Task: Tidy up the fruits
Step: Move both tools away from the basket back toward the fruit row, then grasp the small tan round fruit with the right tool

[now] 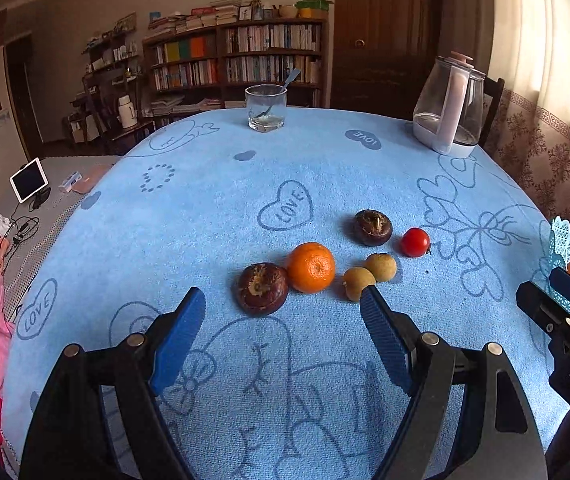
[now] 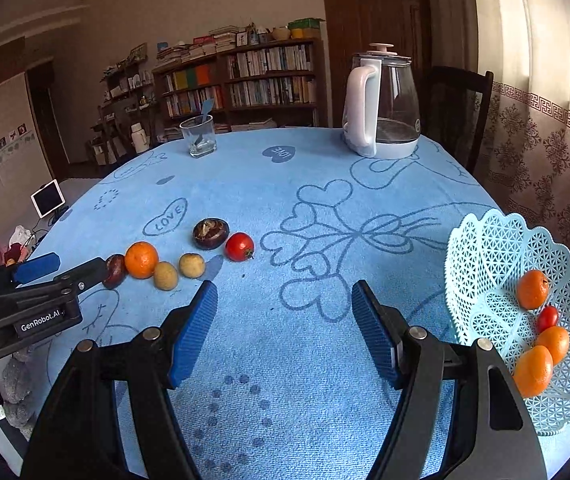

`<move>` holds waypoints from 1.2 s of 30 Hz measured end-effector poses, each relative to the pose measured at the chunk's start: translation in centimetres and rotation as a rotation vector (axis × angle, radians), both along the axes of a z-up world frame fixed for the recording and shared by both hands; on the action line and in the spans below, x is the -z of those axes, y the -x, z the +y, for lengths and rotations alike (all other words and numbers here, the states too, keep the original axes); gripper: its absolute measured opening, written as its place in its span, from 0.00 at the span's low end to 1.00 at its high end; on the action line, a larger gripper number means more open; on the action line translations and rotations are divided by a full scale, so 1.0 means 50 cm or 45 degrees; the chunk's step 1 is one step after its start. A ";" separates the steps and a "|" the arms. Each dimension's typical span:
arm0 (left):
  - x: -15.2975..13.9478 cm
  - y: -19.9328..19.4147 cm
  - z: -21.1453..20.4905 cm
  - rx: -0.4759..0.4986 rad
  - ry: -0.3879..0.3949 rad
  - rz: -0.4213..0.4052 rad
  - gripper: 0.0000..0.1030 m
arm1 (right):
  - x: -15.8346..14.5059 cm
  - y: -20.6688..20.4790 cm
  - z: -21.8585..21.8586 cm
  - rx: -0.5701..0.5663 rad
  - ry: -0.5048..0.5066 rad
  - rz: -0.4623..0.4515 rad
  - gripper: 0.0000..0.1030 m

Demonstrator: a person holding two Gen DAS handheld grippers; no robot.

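On the blue tablecloth lie a tangerine [image 1: 311, 267], two dark brown fruits, one near [image 1: 262, 289] and one farther [image 1: 373, 227], two small tan fruits [image 1: 369, 276] and a cherry tomato [image 1: 415, 242]. My left gripper [image 1: 283, 300] is open and empty, just short of the near brown fruit and the tangerine. My right gripper [image 2: 284, 292] is open and empty over bare cloth. A light blue lattice basket [image 2: 485, 264] at the right holds three tangerines [image 2: 533, 289] and a cherry tomato [image 2: 547, 318]. The loose fruits also show in the right wrist view [image 2: 141, 259].
A glass with a spoon [image 1: 266, 107] and a clear kettle [image 1: 449, 108] stand at the table's far side. A chair [image 2: 459, 108] is behind the kettle. A curtain hangs at the right. A side surface at the left holds a tablet [image 1: 28, 179] and cables.
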State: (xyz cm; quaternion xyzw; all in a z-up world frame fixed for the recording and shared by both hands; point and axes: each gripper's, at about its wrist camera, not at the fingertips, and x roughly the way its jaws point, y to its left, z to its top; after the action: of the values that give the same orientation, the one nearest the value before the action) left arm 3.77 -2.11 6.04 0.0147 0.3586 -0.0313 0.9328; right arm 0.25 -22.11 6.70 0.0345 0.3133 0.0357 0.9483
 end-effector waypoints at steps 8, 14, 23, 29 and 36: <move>0.012 -0.007 0.063 -0.079 0.025 0.024 0.77 | 0.025 -0.037 0.064 -0.109 -0.023 0.092 0.69; 0.020 -0.010 0.093 -0.115 0.032 0.039 0.77 | 0.038 -0.058 0.102 -0.164 -0.027 0.138 0.69; 0.021 -0.016 0.118 -0.148 0.036 0.042 0.77 | 0.057 -0.096 0.131 -0.221 -0.078 0.212 0.69; 0.028 -0.026 0.132 -0.170 0.034 0.057 0.77 | 0.072 -0.127 0.138 -0.229 -0.109 0.261 0.69; 0.029 -0.037 0.167 -0.231 0.048 0.062 0.77 | 0.082 -0.151 0.158 -0.258 -0.090 0.271 0.69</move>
State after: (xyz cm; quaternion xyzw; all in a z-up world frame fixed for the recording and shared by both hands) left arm 5.62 6.21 4.60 -0.0362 0.3805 0.0461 0.9229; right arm 7.80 -14.18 2.62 0.0395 0.4127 0.1385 0.8994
